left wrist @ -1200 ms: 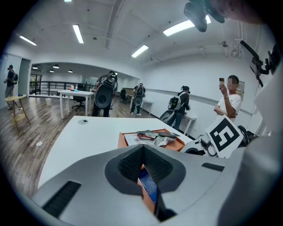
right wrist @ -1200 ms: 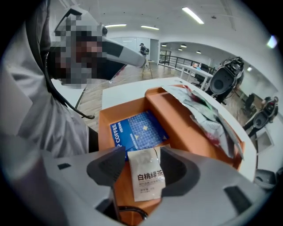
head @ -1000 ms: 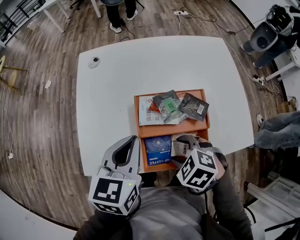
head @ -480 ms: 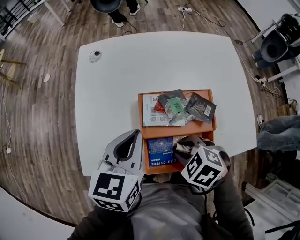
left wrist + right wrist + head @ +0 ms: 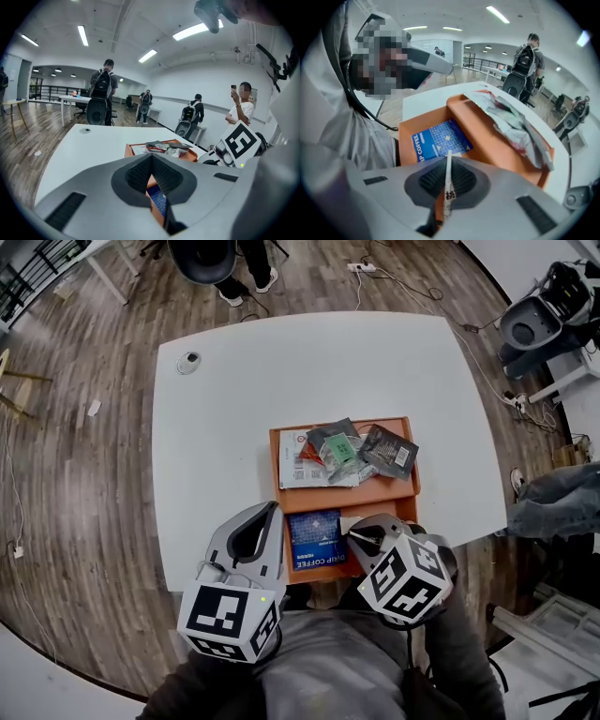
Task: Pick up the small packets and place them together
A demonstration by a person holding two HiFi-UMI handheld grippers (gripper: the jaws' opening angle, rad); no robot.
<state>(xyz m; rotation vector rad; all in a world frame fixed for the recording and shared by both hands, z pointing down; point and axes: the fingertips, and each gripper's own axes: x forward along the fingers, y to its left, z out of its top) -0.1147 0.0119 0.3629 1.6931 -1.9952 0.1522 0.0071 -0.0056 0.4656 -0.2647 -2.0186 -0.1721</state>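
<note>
Bare table around tray of packets

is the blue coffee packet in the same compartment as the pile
No, the blue coffee packet lies in the near compartment of the tray, the pile in the far one.

1 thin white packet stands on edge, pinched in the just-closed jaws of the right gripper, 1 blue coffee packet lies flat in the near compartment of the orange tray, and several dark, green and white packets lie heaped in its far compartment.
</note>
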